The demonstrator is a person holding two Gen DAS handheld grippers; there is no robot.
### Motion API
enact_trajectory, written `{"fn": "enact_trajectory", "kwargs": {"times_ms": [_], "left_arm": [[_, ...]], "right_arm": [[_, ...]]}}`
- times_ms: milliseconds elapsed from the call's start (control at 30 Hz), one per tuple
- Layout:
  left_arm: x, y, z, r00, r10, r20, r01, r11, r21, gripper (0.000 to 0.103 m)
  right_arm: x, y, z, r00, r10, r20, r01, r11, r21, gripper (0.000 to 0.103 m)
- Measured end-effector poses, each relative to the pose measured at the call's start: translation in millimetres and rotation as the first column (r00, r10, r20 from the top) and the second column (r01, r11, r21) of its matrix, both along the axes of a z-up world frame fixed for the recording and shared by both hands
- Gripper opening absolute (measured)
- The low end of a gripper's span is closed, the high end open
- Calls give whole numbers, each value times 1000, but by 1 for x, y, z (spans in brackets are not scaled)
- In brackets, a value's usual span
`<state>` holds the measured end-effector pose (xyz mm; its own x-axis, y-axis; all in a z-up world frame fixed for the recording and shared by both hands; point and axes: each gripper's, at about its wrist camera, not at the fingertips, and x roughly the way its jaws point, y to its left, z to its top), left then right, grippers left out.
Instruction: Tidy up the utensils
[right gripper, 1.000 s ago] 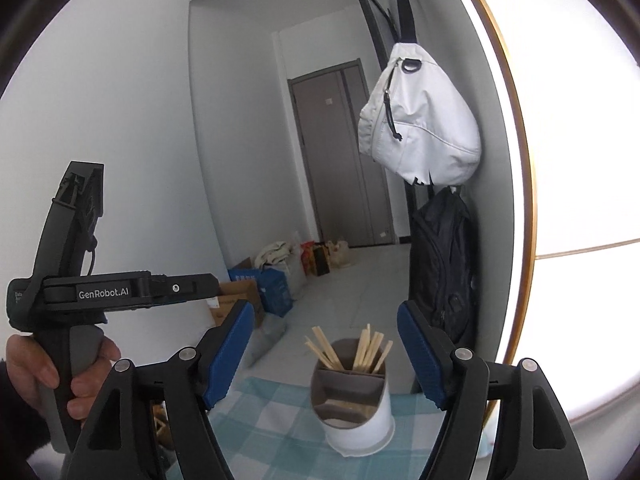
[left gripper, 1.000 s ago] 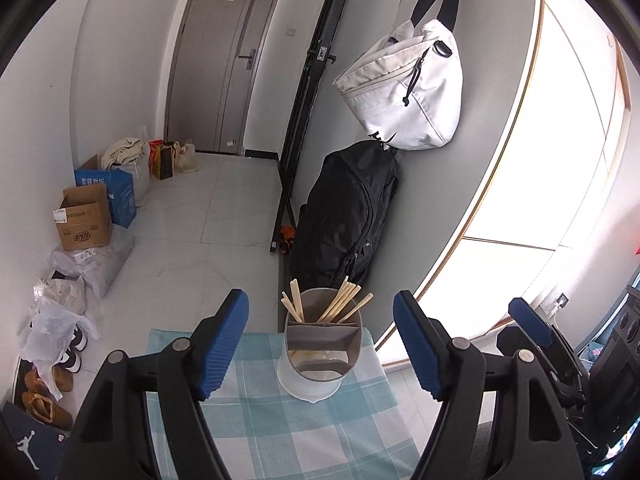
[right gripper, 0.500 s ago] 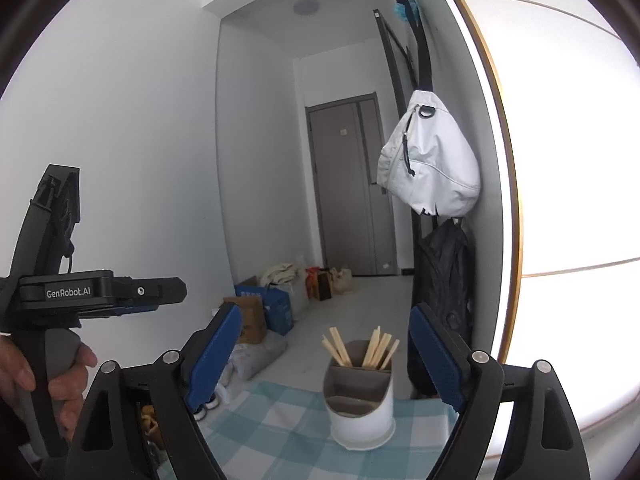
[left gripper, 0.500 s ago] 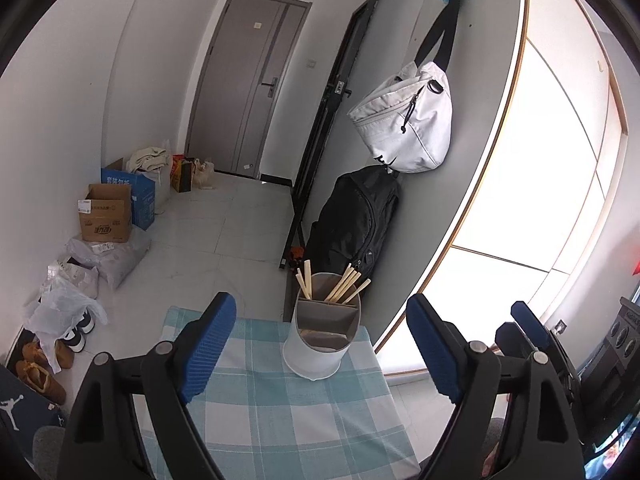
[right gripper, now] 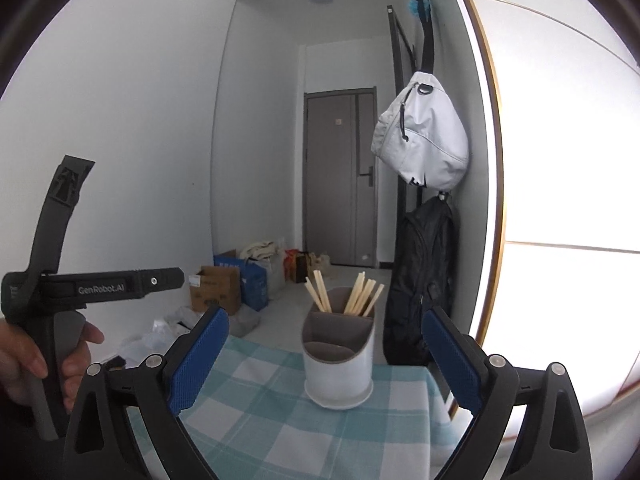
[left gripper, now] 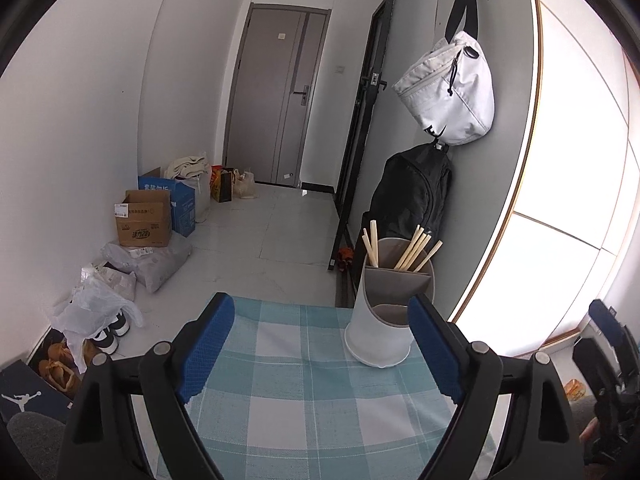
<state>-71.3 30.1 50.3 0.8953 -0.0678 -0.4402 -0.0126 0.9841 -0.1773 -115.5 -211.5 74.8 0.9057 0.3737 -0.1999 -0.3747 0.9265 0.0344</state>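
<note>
On the left wrist view: left gripper with blue-padded black fingers, jaws spread wide, nothing between them but bare cloth. White cylindrical utensil holder with grey inner dividers stands upright on the teal-and-white checked tablecloth, toward its far right corner, just ahead of the right-hand finger, which overlaps it in the picture; contact can't be confirmed. Light wooden chopsticks stick up out of the holder's rear compartments, two leaning left, the rest fanned right. Front compartment looks empty from this angle. Background: white sling bag hanging on the wall, black backpack below it, grey door, brown cardboard box on the floor at left.

On the right wrist view: right gripper, same blue pads, jaws opening, wide apart, nothing gripped. Holder sits between the fingers in the picture but beyond the tips, clear of both pads, near the far edge of the cloth. Chopsticks upright in the back section. At left, a person's hand grips the handle of the left gripper, seen side-on; its jaw gap can't be read from here.
</note>
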Motion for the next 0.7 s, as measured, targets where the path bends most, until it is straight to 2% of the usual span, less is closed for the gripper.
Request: {"fn": "enact_trajectory", "kwargs": {"times_ms": [67,133,233,400,700], "left_arm": [[5,-3,-4,1000,1,-6,-1,1000,22,85],[8,-3,-10,1000,-2,-17,2,999,39,85],[13,-4,-19,1000,10,-27,-8,997,71,85],[17,-6,-29,1000,20,-12,-18,992,129,85],[24,-9,-37,998,14,-59,-7,994,114,85]], "right_arm": [[3,-2,-3,1000,-5,-12,5,1000,15,99],[7,-4,-9,999,-9,-48,11,999,50,103],[18,-4,-19,994,-14,-107,24,995,94,103],[28,-1,-34,987,-27,-158,45,993,107,103],[42,-1,-44,981,-28,-191,54,990,131,103]]}}
